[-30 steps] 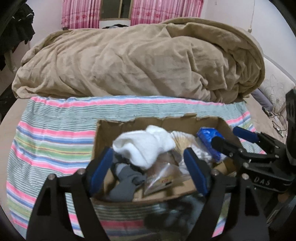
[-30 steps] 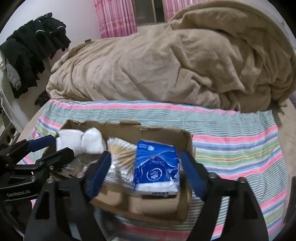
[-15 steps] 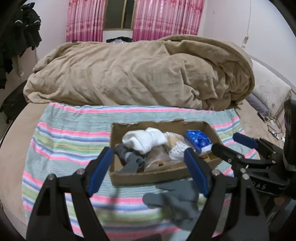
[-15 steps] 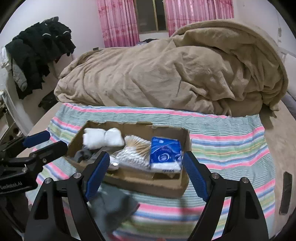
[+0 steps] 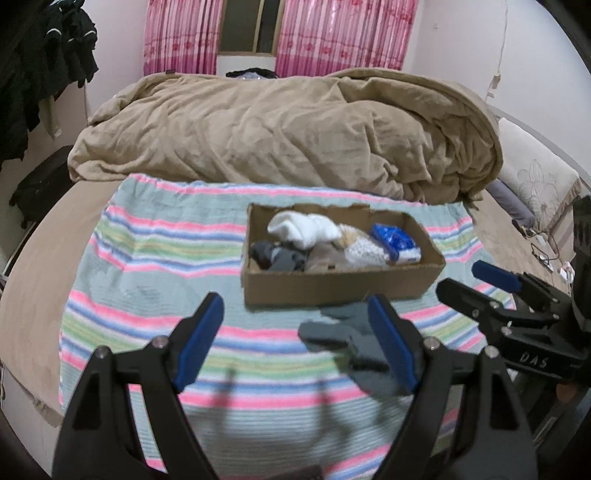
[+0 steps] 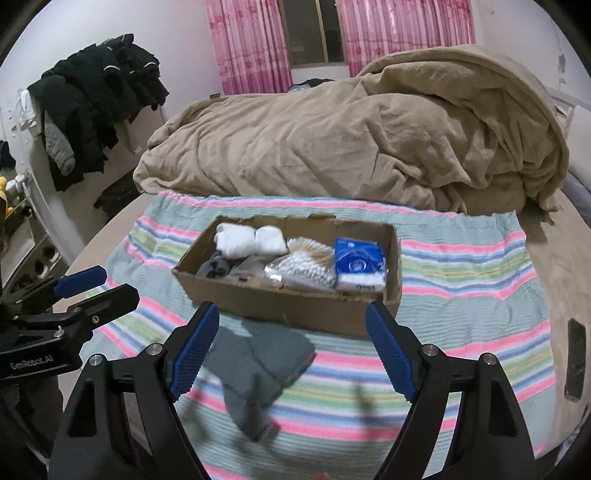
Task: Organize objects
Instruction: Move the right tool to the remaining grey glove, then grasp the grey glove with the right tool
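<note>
A cardboard box [image 5: 332, 286] [image 6: 303, 306] sits on a striped blanket [image 5: 155, 258] [image 6: 461, 280]. It holds white socks [image 5: 303, 227] [image 6: 251, 240], grey socks [image 5: 277, 256] [image 6: 218, 267], a bag of cotton swabs [image 6: 303, 264] and a blue tissue pack [image 5: 395, 242] [image 6: 358, 262]. A grey sock [image 5: 343, 339] [image 6: 255, 365] lies on the blanket in front of the box. My left gripper [image 5: 295, 343] is open and empty, above the blanket before the box. My right gripper [image 6: 291, 350] is open and empty, above the loose sock.
A tan duvet [image 5: 288, 129] [image 6: 369, 140] is heaped behind the blanket. Dark clothes [image 6: 99, 99] hang at the left wall. A dark flat object [image 6: 575, 360] lies on the bed at the right. Pink curtains [image 5: 332, 33] frame a window.
Both grippers have pulled back and up from the box, which now looks smaller and farther. The grey sock in front of the box has come fully into view.
</note>
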Demonstrator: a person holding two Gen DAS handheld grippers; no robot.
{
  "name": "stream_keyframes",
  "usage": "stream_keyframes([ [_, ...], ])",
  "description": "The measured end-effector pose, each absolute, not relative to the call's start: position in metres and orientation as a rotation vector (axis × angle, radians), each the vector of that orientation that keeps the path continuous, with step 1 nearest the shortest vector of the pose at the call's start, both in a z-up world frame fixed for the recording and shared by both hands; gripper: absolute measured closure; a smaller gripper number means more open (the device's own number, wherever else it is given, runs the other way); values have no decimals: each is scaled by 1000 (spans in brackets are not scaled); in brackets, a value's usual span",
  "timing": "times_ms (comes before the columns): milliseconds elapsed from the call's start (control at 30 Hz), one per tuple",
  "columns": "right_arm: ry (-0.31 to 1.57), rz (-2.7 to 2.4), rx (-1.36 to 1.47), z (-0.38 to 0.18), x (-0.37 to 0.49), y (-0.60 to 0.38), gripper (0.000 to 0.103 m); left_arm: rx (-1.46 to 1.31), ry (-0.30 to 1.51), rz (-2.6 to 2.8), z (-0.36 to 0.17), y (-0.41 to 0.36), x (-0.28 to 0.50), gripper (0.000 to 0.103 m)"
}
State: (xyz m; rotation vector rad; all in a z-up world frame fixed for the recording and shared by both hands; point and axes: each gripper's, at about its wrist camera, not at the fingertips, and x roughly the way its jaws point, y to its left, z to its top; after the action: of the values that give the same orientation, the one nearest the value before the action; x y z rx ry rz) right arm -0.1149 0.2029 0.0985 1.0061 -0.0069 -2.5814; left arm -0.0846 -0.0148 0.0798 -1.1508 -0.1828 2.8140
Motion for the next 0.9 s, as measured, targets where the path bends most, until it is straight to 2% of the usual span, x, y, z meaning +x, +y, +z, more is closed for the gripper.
stream_keyframes([
  [533,-11,-2484,1187,33,-111,184,19,-1347,-214,2749,7,-40,-72,21],
  [867,-35,-2428,1296,-12,-140,163,19,-1420,-246,2698,-18,-41,-80,21],
  [900,-46,-2430,1302,-16,-141,162,22,-1424,-248,2696,-19,-41,-81,21],
])
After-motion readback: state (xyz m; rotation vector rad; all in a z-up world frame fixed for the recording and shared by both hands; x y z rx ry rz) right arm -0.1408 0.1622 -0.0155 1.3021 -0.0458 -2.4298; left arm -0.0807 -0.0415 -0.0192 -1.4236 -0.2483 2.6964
